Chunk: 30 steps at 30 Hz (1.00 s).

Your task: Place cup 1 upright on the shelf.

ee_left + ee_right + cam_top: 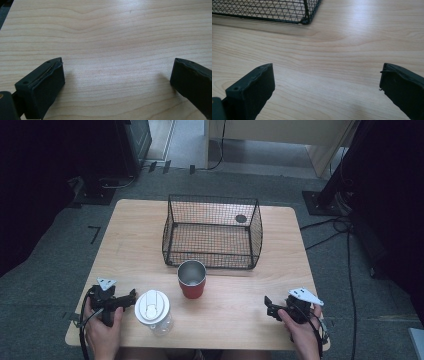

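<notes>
Nothing is picked up yet: my left gripper and right gripper rest spread wide, empty. The cup stands just before the basket, the jar nearer me; I'd likely reach next.

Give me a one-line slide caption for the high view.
Both tongs, left and right, open on the table near a wire basket, red cup and lidded jar.

Wire basket cut off by top edge.

Bare table flanks the wire basket; red cup and white-lidded jar crowd the front.
</notes>
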Available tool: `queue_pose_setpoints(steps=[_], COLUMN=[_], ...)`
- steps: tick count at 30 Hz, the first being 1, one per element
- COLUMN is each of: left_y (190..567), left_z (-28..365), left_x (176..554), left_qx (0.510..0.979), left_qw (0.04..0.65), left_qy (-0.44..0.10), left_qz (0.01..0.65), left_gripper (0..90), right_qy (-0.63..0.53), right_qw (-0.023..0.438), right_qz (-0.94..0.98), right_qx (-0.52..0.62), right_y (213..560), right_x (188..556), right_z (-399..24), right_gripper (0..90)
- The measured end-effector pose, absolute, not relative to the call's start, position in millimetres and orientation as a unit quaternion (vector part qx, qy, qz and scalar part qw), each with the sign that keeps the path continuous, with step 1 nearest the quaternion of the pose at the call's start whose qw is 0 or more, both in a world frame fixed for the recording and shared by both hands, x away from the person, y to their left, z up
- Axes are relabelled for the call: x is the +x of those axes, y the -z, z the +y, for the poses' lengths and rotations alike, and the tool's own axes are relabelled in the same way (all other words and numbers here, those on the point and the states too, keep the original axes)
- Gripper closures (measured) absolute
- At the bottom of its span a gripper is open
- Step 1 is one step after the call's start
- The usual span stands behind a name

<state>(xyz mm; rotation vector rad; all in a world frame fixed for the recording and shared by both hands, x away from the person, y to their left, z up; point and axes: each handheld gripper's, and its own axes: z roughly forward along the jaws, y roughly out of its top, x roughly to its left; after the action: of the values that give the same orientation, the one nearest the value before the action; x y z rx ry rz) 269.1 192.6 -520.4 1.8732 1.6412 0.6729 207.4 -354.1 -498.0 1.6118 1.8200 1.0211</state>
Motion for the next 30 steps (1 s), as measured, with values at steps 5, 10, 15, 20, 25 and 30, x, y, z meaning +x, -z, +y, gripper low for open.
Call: queue_pose_setpoints(steps=[5,10,15,20,25,30], left_y=[520,520,520,520,520,520], left_z=[193,193,193,193,193,193], left_x=[269,269,269,269,269,269], left_qx=[0.697,0.697,0.698,0.698,0.698,0.698], left_qw=[0.277,0.277,0.277,0.277,0.277,0.277], left_qy=[-0.251,-0.251,-0.251,-0.251,-0.251,-0.251], left_qz=[0.611,0.611,0.611,0.611,0.611,0.611], left_gripper=[0.0,0.0,0.0,0.0,0.0,0.0], right_qy=[-0.384,-0.394,-0.399,-0.408,-0.414,-0.418], right_qw=[0.262,0.260,0.261,0.256,0.255,0.252], right_qz=[0.667,0.670,0.673,0.681,0.686,0.691], right_qx=[0.582,0.573,0.565,0.551,0.541,0.533], right_y=[495,492,488,484,481,480], right_x=[210,212,214,215,216,217], right_z=[-343,-335,-326,-313,-302,-292], right_gripper=[0.0,0.0,0.0,0.0,0.0,0.0])
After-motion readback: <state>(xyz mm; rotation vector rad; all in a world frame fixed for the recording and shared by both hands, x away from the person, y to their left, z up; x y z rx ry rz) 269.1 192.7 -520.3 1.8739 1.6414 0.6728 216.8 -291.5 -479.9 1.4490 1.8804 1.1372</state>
